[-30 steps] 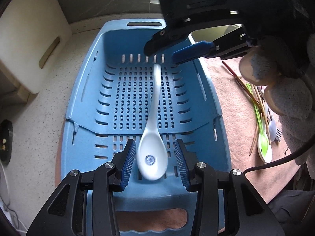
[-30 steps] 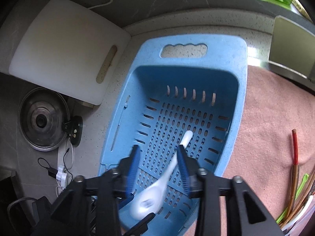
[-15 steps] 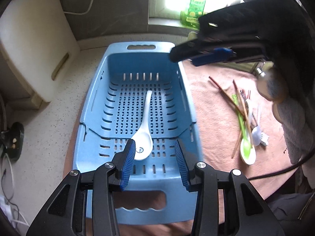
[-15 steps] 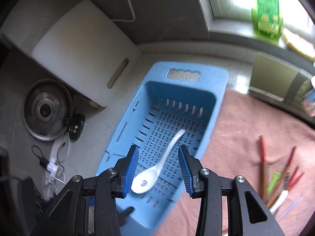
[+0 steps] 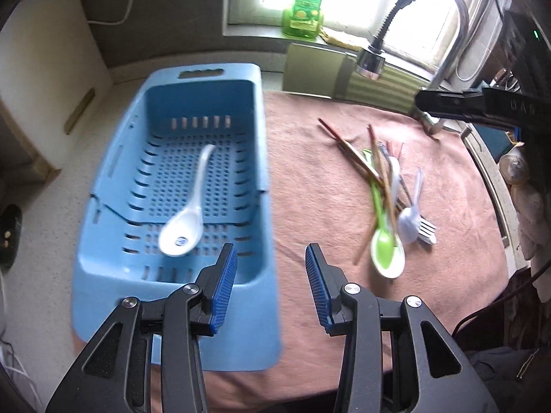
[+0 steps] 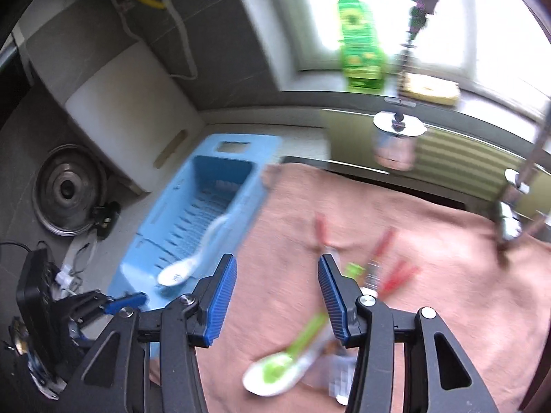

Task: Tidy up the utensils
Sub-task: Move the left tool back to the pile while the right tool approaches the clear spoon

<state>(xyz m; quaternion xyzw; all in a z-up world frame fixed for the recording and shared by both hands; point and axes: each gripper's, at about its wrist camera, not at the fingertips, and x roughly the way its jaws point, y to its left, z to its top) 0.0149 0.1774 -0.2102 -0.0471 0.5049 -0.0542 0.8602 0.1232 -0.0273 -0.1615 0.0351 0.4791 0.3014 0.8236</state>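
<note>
A bright window lights the grey wall — speckled countertop below, faucet right.

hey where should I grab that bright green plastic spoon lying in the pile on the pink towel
Probably by the bowl end of the bright green plastic spoon, coming from above. Its bowl sits exposed in a white spoon at the pile's near edge, while brown chopsticks cross its handle.

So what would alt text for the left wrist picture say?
A white spoon lies alone in a blue basket. Beside it, on a pink towel, chopsticks, spoons and a fork form a loose pile. The left gripper hangs empty in front, jaws apart.
</note>
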